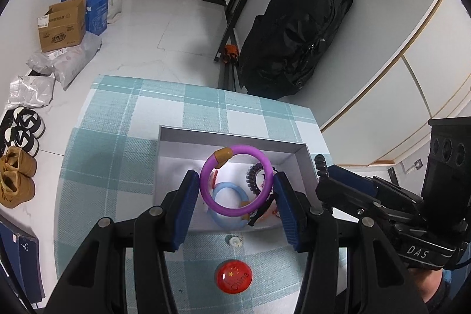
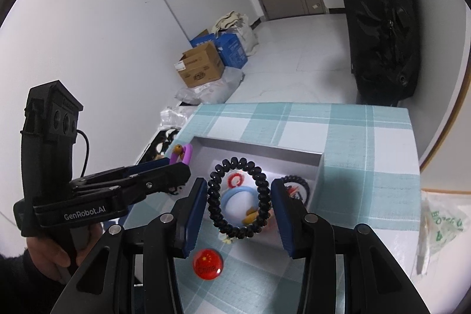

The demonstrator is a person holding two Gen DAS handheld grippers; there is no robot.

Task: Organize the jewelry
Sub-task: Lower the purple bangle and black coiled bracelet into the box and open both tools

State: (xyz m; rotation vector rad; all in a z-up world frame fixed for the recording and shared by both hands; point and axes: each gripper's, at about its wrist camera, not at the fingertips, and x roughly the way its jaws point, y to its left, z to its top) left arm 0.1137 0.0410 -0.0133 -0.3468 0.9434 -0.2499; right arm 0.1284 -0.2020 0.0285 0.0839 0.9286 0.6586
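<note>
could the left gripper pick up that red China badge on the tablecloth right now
Probably not as things stand: the left gripper is already shut on the purple bracelet. The red badge lies uncovered on the cloth just below it, so the path looks free.

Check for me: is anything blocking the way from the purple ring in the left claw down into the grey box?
Nothing visible blocks it. The purple ring, held in the left claw, hangs over the open grey box. Only a blue ring and other pieces lie on the floor inside.

Both views are bright and even, heavy fisheye bend with black corners. Glare blows out the box (image 1: pixel 232 137) floor; edges go a bit soft.
</note>
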